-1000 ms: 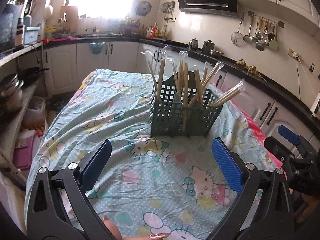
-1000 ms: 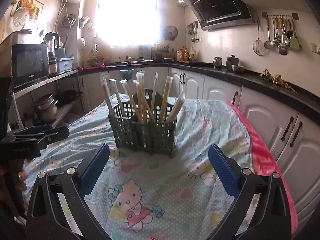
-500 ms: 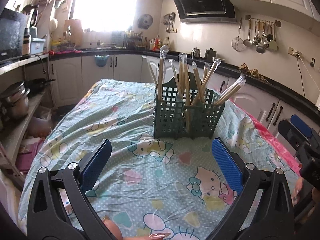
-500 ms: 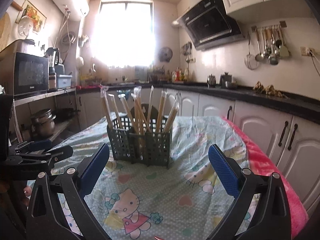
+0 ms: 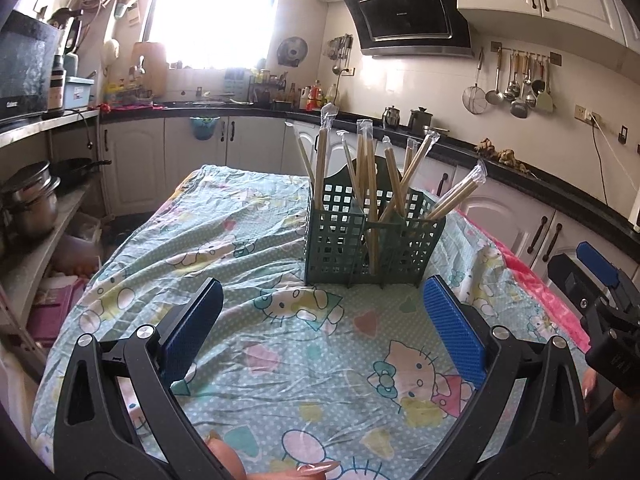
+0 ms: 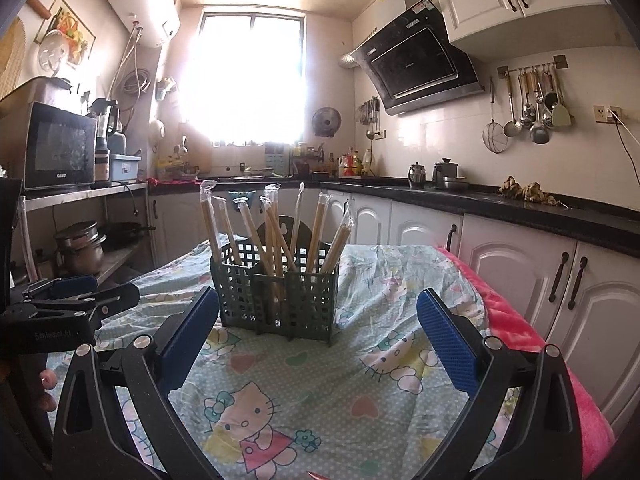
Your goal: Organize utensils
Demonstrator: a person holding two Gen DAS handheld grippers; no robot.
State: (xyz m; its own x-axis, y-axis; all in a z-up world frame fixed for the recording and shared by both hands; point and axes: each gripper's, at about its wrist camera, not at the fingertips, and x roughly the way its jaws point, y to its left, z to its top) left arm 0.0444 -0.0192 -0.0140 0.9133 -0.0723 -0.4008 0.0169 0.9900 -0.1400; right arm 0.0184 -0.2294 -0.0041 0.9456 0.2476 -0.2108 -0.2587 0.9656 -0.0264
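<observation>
A dark green lattice utensil holder (image 5: 372,240) stands on the table's Hello Kitty cloth (image 5: 248,240). Several plastic-wrapped pairs of wooden chopsticks (image 5: 366,176) stand upright or lean in its compartments. The holder (image 6: 276,296) and chopsticks (image 6: 276,228) also show in the right wrist view. My left gripper (image 5: 320,312) is open and empty, held short of the holder. My right gripper (image 6: 316,320) is open and empty, also short of the holder. Each gripper shows at the edge of the other's view: the right (image 5: 592,280), the left (image 6: 68,300).
White cabinets under a black countertop (image 6: 520,204) run along the right and far walls. A shelf with pots (image 5: 28,200) and a microwave (image 6: 56,148) is at the left. A pink blanket edge (image 6: 520,332) hangs at the table's right side.
Both grippers have tilted upward and drawn slightly back, so the holder sits lower in both views. Both stay open and empty. The holder and chopsticks have not moved.
</observation>
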